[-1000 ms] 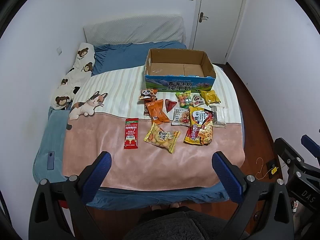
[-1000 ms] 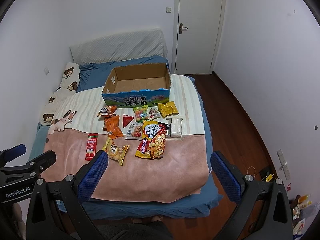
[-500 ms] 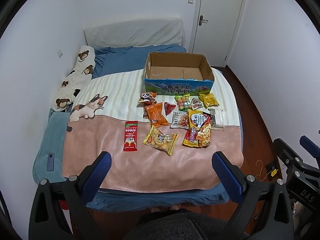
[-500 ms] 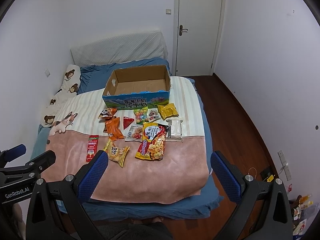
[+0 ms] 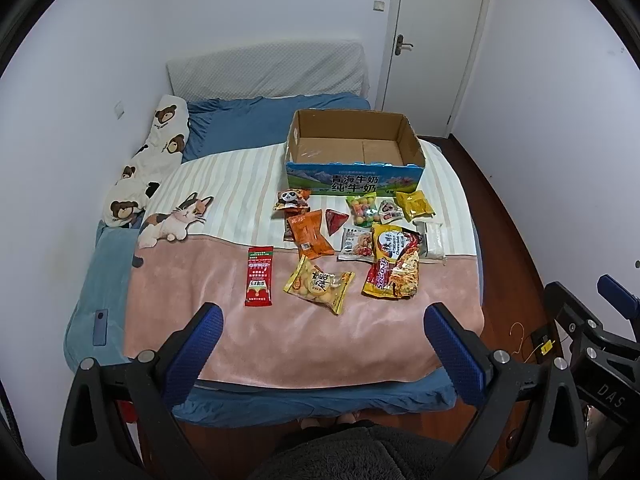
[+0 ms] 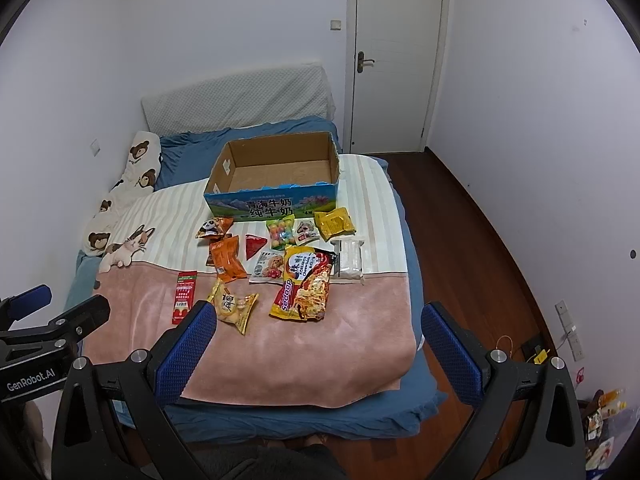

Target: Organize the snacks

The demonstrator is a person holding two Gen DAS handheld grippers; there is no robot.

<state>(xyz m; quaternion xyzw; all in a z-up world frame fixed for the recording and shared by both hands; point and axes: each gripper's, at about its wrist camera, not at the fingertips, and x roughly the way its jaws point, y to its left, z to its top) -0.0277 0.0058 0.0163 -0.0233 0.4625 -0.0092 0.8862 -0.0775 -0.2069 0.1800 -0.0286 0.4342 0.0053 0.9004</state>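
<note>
Several snack packets lie on the bed's blanket: a red sachet (image 5: pixel 259 276), a yellow biscuit bag (image 5: pixel 319 283), a large Sedaap noodle pack (image 5: pixel 394 261), an orange pack (image 5: pixel 310 233) and smaller ones behind. An open, empty cardboard box (image 5: pixel 354 146) with a blue front stands behind them; it also shows in the right wrist view (image 6: pixel 276 178). My left gripper (image 5: pixel 326 344) is open and empty, held above the bed's foot edge. My right gripper (image 6: pixel 316 340) is open and empty, to the right of the left one.
The bed (image 5: pixel 104 264) has a pink and striped blanket; a bear-print pillow (image 5: pixel 148 164) lies along the left wall. A phone (image 5: pixel 100 333) lies on the blue sheet at left. A closed door (image 6: pixel 394 56) and wood floor (image 6: pixel 480 240) are at right.
Both grippers have drawn slightly back and up from the bed, so the box and snacks sit a little lower in view. Nothing on the bed has moved.
</note>
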